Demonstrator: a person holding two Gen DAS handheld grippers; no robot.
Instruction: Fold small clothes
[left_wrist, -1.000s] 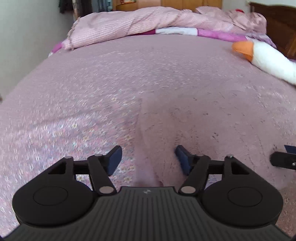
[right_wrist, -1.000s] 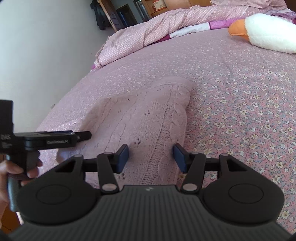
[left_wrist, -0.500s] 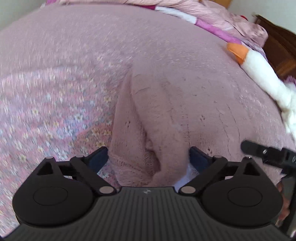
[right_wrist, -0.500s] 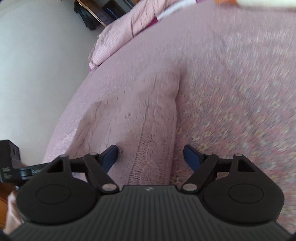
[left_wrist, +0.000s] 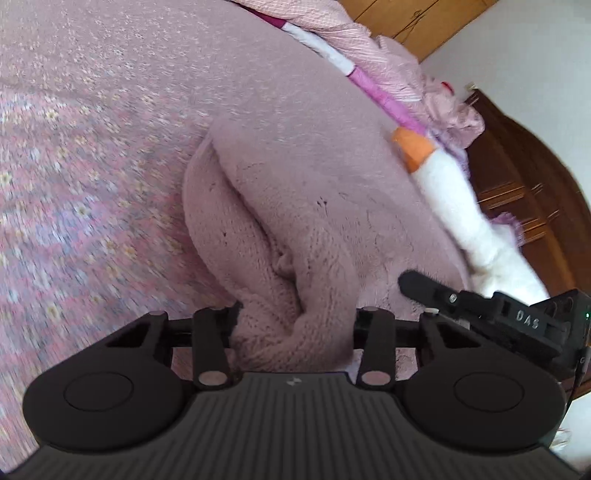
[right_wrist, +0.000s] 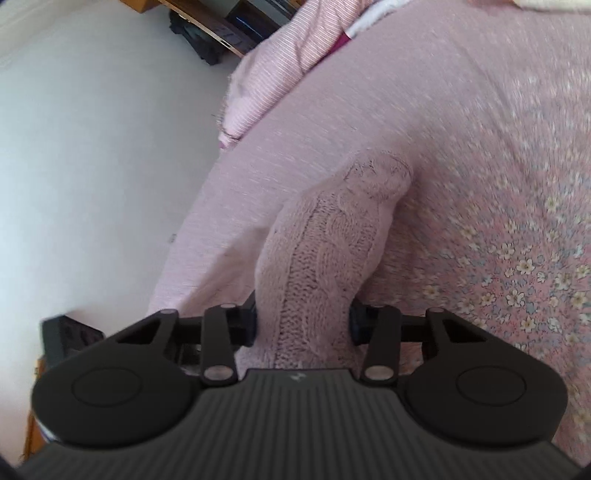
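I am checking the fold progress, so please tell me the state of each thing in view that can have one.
Left tongs: shut on the pink knit garment, near edge bunched between the fingers.
Right tongs: shut on the same garment.
Pink knit garment: gripped at two places, creased, far part lying on the bed.
Plush goose: lying on the bed, untouched.
Quilt: rumpled at the bed's far end.

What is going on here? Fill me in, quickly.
A person is folding a small pink knitted garment on a bed with a floral bedspread, using a handheld gripper in each hand. The left gripper has a bunched edge of the knit between its fingers, and the right gripper has the other near edge between its own. The near end looks gathered up while the far end lies on the bed. A white plush toy with an orange beak lies to one side.
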